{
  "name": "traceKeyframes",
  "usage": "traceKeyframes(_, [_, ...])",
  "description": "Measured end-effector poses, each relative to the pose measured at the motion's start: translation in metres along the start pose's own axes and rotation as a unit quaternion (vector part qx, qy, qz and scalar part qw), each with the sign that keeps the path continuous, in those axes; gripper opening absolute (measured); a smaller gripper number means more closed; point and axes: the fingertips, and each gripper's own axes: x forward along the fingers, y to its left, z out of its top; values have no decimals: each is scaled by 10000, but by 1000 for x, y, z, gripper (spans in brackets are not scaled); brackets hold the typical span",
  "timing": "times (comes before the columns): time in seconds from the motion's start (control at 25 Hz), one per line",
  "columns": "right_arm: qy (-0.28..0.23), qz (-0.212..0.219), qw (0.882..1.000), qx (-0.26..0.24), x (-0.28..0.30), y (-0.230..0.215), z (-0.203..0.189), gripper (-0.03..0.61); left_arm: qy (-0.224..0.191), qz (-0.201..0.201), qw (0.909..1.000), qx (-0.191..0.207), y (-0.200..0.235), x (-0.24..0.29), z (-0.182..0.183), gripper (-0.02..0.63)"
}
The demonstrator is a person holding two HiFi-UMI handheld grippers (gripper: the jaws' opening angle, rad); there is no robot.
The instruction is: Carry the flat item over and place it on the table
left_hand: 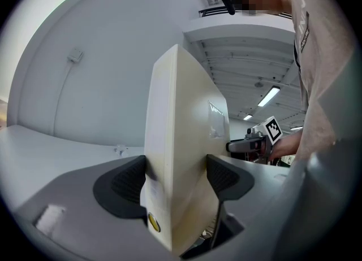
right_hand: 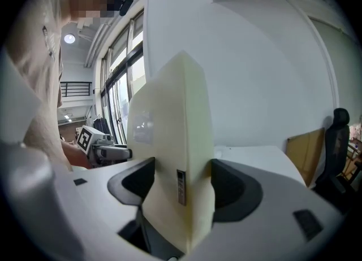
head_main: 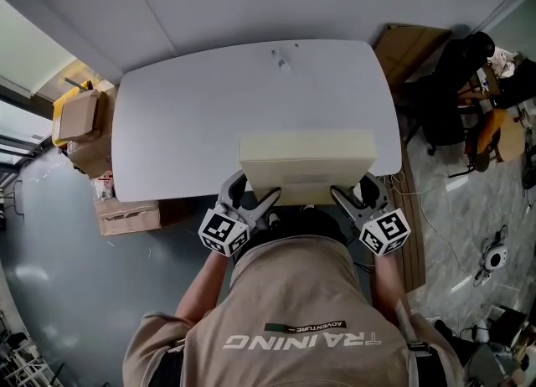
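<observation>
The flat item is a cream slab-shaped box (head_main: 306, 163), held level over the near edge of the white table (head_main: 193, 117). My left gripper (head_main: 249, 198) is shut on its near left corner and my right gripper (head_main: 356, 197) on its near right corner. In the left gripper view the box (left_hand: 181, 118) stands edge-on between the dark pads (left_hand: 121, 183), clamped by my left gripper (left_hand: 175, 178). The right gripper view shows the same box (right_hand: 172, 124) pinched by my right gripper (right_hand: 176, 189), with a small label on its edge. Each gripper view shows the other gripper's marker cube beyond the box.
A small fitting (head_main: 283, 59) sits near the table's far edge. Cardboard boxes (head_main: 79, 117) are stacked left of the table, another (head_main: 127, 216) on the floor. A brown board (head_main: 410, 46) and a black office chair (head_main: 456, 84) stand at the right, with cables on the floor.
</observation>
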Motion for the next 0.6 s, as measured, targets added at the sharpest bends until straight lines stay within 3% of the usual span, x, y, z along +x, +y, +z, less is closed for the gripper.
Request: traceKeyframes(0.6, [115,390,9991,127,54,-51,7,282,233,344,9991,-118,44,42,6,321])
